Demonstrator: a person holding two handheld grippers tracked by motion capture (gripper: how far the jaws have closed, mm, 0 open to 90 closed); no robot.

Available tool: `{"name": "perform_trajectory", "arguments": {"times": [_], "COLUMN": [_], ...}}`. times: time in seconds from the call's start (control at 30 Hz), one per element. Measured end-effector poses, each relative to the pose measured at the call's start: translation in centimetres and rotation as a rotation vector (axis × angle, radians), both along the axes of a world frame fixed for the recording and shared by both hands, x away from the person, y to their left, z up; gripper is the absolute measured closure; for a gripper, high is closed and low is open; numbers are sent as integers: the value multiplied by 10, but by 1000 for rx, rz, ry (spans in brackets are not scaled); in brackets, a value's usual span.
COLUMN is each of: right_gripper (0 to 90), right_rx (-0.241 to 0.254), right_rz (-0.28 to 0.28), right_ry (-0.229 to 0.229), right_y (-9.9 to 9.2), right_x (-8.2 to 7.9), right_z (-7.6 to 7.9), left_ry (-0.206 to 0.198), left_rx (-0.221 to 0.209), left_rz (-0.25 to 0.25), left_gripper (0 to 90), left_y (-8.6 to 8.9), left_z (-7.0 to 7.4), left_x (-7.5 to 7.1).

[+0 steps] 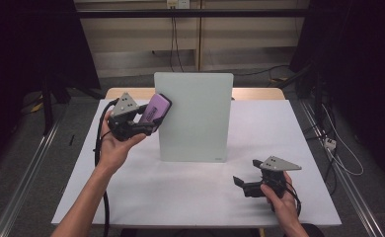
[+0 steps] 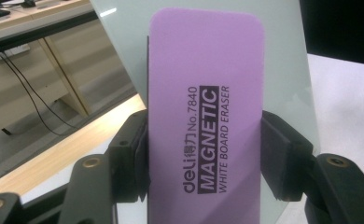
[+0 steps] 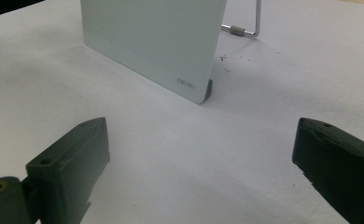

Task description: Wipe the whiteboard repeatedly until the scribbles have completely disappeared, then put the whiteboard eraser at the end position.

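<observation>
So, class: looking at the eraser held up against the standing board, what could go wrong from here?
1. The whiteboard stands upright on a thin wire stand; pushing the purple eraser against its upper left corner might tip or slide it backwards.
2. The left gripper clamps only the eraser's lower part, so the eraser may twist in the jaws during wiping.
3. The right gripper rests open on the table, apart from the board, so nothing steadies it.

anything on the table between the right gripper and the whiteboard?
No. In the right gripper view, bare white table runs from the open right gripper to the standing whiteboard. The high view shows that gap bare too.
</observation>
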State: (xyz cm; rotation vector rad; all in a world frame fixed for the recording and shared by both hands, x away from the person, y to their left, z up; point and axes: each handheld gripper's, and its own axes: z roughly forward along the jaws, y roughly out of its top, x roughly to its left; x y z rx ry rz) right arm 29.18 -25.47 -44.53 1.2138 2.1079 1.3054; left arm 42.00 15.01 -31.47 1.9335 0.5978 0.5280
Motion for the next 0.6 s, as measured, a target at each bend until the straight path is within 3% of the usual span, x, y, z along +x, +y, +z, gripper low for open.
{"name": "perform_trajectory", "arguments": {"times": [0.6], "right_gripper": [39], "right_rx": [-1], "right_rz": [16], "right_ry": [-9], "right_y": [0], "right_x": [-3], "right_z": [1], "left_ry": [38], "left_rx": [57], "left_rz": [-85], "left_gripper": [409], "left_y": [-3], "left_z": [8], "left_x": [-12]}}
